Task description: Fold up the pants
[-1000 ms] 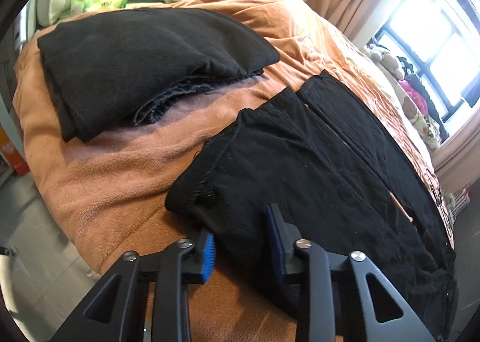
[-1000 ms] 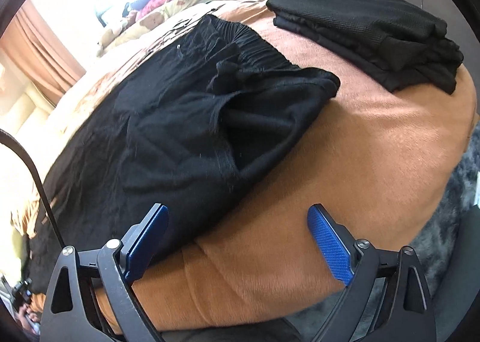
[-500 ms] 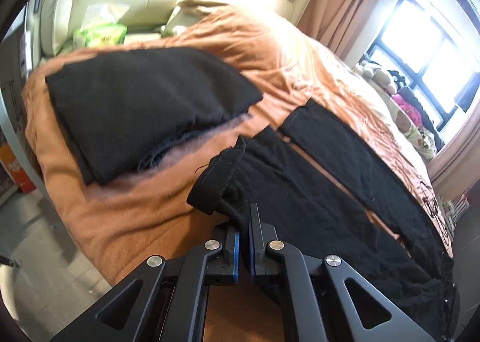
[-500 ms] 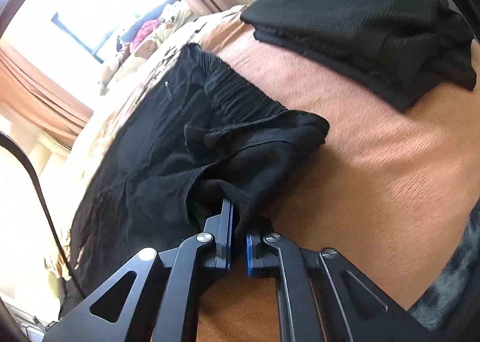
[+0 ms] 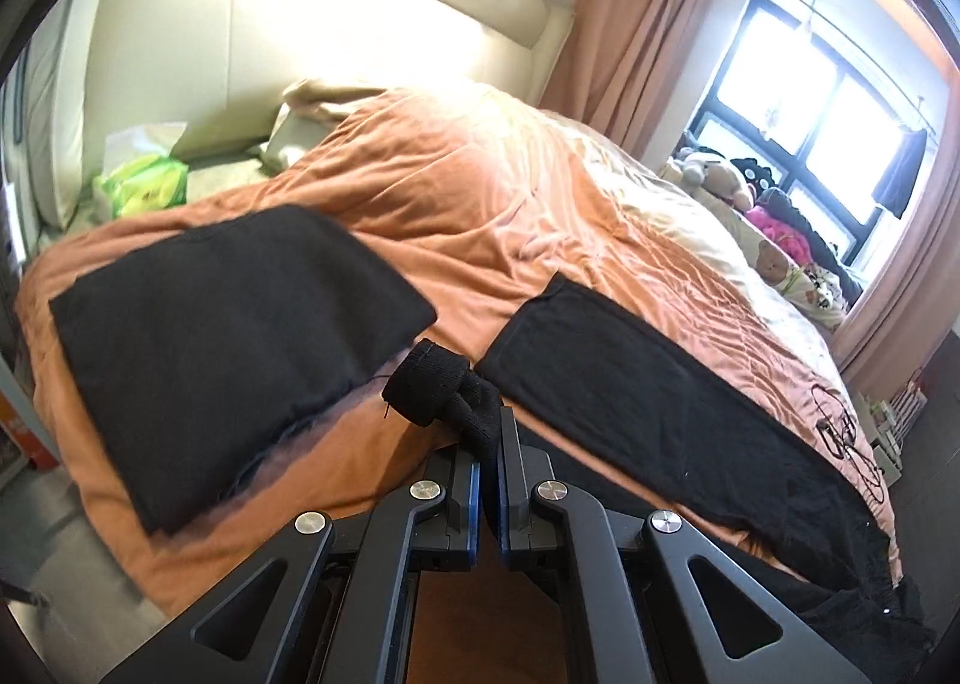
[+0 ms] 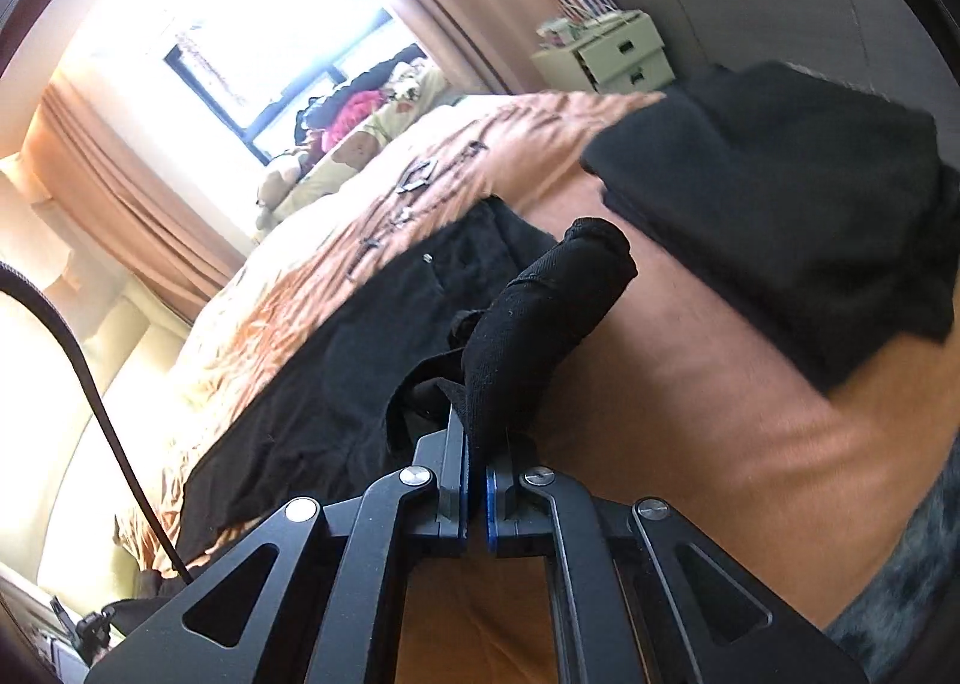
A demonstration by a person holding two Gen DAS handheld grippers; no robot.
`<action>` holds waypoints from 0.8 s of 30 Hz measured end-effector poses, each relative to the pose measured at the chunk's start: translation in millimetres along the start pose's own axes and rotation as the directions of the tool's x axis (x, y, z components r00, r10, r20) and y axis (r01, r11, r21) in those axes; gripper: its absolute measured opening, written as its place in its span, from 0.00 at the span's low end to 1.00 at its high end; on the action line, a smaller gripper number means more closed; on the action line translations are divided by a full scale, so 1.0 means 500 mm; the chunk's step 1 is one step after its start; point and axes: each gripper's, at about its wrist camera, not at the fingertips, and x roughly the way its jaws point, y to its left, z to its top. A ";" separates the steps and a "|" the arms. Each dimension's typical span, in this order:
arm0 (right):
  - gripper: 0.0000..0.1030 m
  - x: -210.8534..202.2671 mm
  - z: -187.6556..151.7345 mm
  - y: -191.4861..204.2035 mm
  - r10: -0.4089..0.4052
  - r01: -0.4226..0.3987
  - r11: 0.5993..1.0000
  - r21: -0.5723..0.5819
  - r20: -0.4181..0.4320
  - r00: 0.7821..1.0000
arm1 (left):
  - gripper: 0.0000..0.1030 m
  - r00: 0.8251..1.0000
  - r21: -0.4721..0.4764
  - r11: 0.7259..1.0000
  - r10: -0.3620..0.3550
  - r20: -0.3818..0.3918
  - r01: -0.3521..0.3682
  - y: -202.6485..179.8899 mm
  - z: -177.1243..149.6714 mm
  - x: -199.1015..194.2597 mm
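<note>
Big bed with rust-orange fleece blanket [image 5: 492,192] fills both views. Long black cotton pants [image 5: 672,414] lie stretched across it, one leg flat on the blanket, waist end toward the bed edge by the right-hand side. Two stacks of folded black clothes: one flat dark pile [image 5: 228,336] just beside the pants' leg end in the left view, another thicker folded black pile [image 6: 792,216] near the waist end in the right view. Both apart from the pants.

Left gripper [image 5: 489,438] tilted downward toward the bed, jaws closed tight on the near leg's hem [image 5: 429,384], cloth bunched and rolled above the blue pads, lifted off the blanket. Right gripper [image 6: 478,444] also angled down, less steep, jaws clamped on the waistband corner [image 6: 558,300], fabric standing up in a dark hump over the fingers, raised clear of the blanket. Each jaw pair nearly touching, only cloth between.
</note>
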 end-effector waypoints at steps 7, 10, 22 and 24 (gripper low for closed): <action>0.00 0.037 0.034 0.020 0.019 -0.018 0.999 -0.026 0.022 1.000 | 0.04 0.999 0.009 0.999 -0.031 0.024 0.031 -0.037 0.063 0.028; 0.00 0.043 0.052 0.030 0.025 -0.024 0.999 -0.046 0.021 0.999 | 0.04 0.998 0.020 0.999 -0.043 0.038 0.042 -0.062 0.097 0.040; 0.00 0.123 0.127 0.106 -0.002 0.005 0.994 -0.108 0.036 0.999 | 0.04 0.997 0.083 0.996 -0.042 0.068 0.037 -0.156 0.211 0.124; 0.00 0.140 0.135 0.118 -0.014 0.018 0.994 -0.104 0.034 0.999 | 0.04 0.997 0.099 0.995 -0.037 0.064 0.031 -0.171 0.224 0.145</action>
